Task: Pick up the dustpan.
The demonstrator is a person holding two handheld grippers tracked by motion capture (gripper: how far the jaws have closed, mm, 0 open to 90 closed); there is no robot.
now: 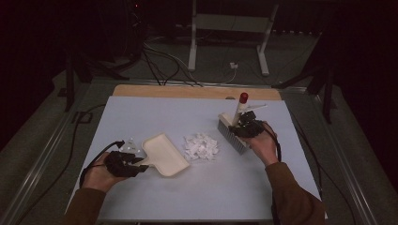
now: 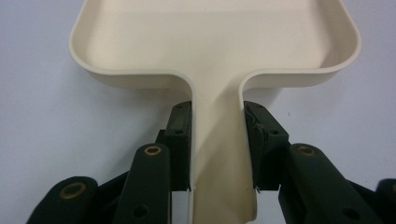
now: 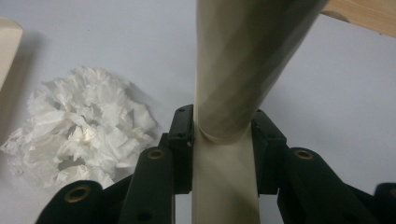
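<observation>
A: Where does the pile of shredded paper [image 1: 201, 146] lie?
B: On the table [image 1: 141, 117], between the tools. The left hand-held gripper [image 1: 136, 164] pinches the cream dustpan [image 1: 165, 154] by its handle, mouth toward the pile.
A: And the brush [image 1: 233, 132]?
B: The right hand-held gripper [image 1: 241, 125] clamps its handle; the bristles stand just right of the pile, so I'd sweep leftward.

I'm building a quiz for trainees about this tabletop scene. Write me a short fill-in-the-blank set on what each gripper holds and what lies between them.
1. The left gripper is shut on the handle of the cream ____.
2. The right gripper is shut on the handle of the ____.
3. Between dustpan and brush lies a pile of white ____ scraps.
4. The brush handle ends in a ____ tip.

Missing words: dustpan; brush; paper; red
</observation>
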